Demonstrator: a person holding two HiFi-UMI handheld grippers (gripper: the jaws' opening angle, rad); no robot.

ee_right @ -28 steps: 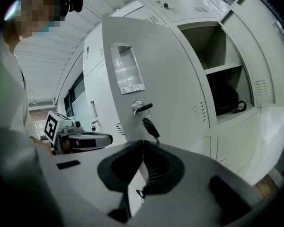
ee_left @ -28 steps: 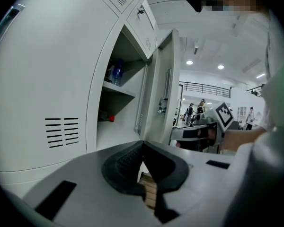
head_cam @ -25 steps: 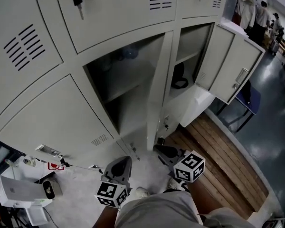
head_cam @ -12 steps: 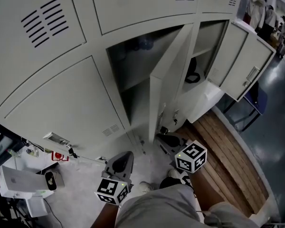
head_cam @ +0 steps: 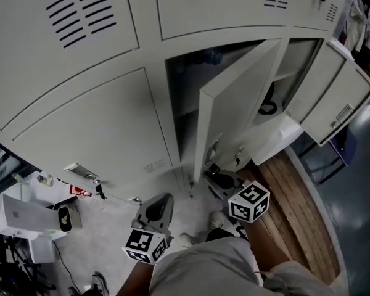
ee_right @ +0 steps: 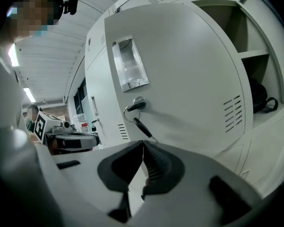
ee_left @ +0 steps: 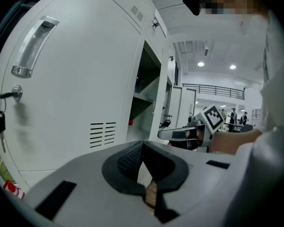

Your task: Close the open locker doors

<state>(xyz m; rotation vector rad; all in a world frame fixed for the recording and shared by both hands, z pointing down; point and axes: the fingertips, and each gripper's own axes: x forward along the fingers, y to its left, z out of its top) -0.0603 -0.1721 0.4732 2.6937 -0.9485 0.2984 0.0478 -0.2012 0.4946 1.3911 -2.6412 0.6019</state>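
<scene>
The middle lower locker door [head_cam: 237,100] stands part open, its free edge toward me. Its outer face fills the right gripper view, with a recessed handle [ee_right: 129,65] and a key in the lock [ee_right: 135,106]. My right gripper [head_cam: 208,176] is shut on nothing, close by this door's lower free corner; its jaws [ee_right: 143,144] meet just before the door. The far right door [head_cam: 339,100] hangs wide open. My left gripper [head_cam: 162,199] is shut and empty, low before a closed locker door [ee_left: 71,79] left of the open compartment [ee_left: 146,91].
A black object [ee_right: 258,98] lies in the right compartment. Wooden planks [head_cam: 296,208] cover the floor at right. White boxes and small devices [head_cam: 34,221] sit on the floor at left. The person's legs [head_cam: 209,267] fill the bottom of the head view.
The middle door, seen edge-on a second ago, has swung left toward its opening and shows its face. The head view has shifted; both grippers stay low near the door's base.
</scene>
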